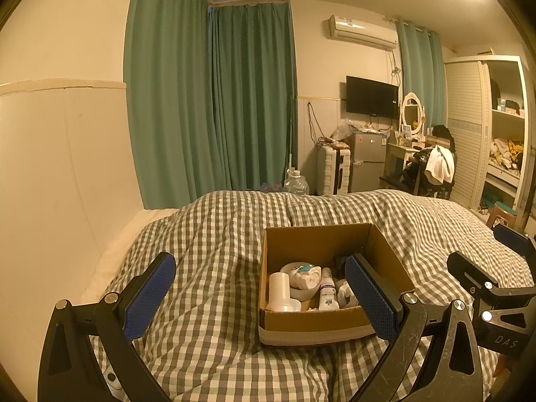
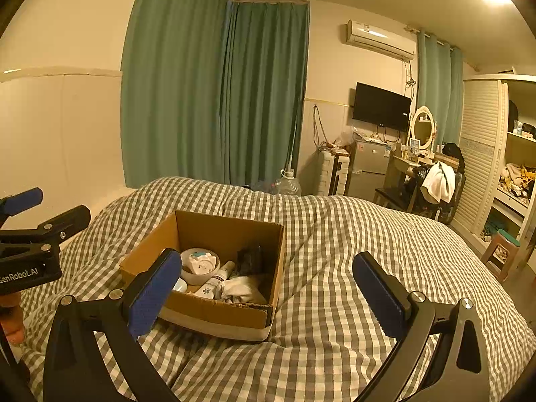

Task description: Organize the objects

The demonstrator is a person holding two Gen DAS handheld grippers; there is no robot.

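A cardboard box [image 1: 330,321] sits on the checked duvet [image 1: 214,234] of a bed, open at the top. Inside it, at the near left, stands a white cup [image 1: 279,289]; just right of it a bowl [image 1: 303,289] holds a white item with a teal patch. A small white bottle [image 1: 327,289] stands near the middle, with crumpled white cloth [image 2: 241,289] to its right and something dark [image 2: 249,259] toward the far right corner (too dim to identify, possibly a pouch).

The left gripper [image 1: 259,296] hovers above the near edge of the box, its blue-padded fingers spread wide with nothing between them; the right pad overlaps the box's right wall in the view. The right gripper [image 2: 266,296] hangs to the right of the box over bare duvet, jaws likewise parted and empty. Green curtains [image 2: 214,93] cover the far wall.
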